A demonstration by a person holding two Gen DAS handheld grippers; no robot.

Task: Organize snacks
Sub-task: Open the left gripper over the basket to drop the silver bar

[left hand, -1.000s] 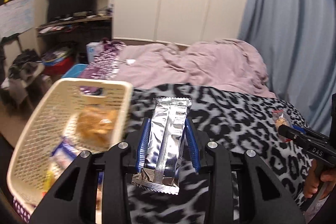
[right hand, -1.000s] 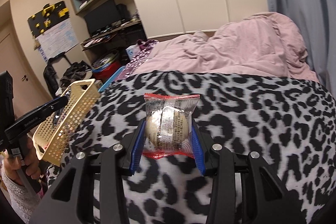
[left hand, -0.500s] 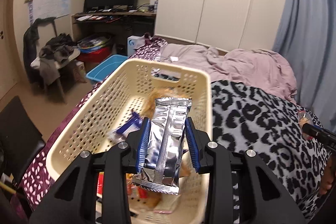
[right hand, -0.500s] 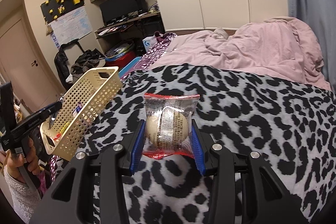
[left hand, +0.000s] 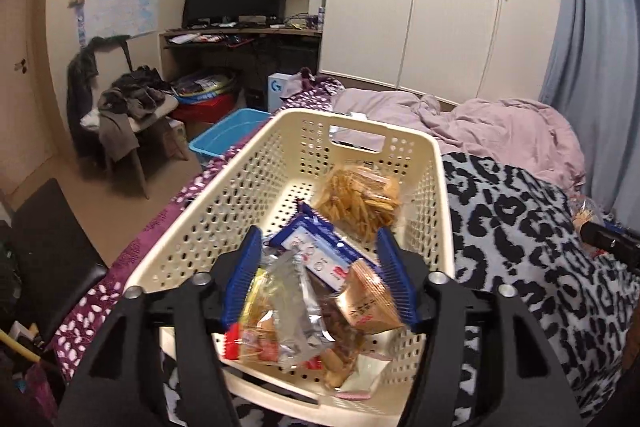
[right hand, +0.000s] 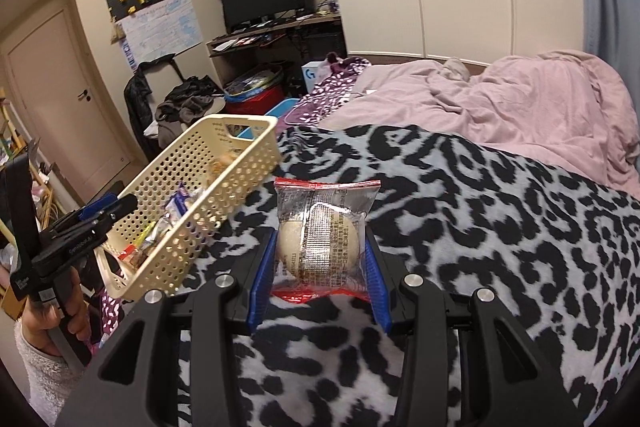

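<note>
Between right claw (right hand: 318, 267) fingers: clear red-edged bun packet (right hand: 325, 239) (pale round bun).

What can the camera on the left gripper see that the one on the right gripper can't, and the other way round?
Only the left wrist view looks down into the cream perforated plastic basket, showing the clear bag of golden stick snacks, a blue-and-white wrapper and a silver foil packet under the open left gripper.

Only the right wrist view shows the round bun in a clear red-edged wrapper clamped in the right gripper, and the hand holding the left tool.

Both show the basket, the leopard-print blanket and the pink bedding.
</note>
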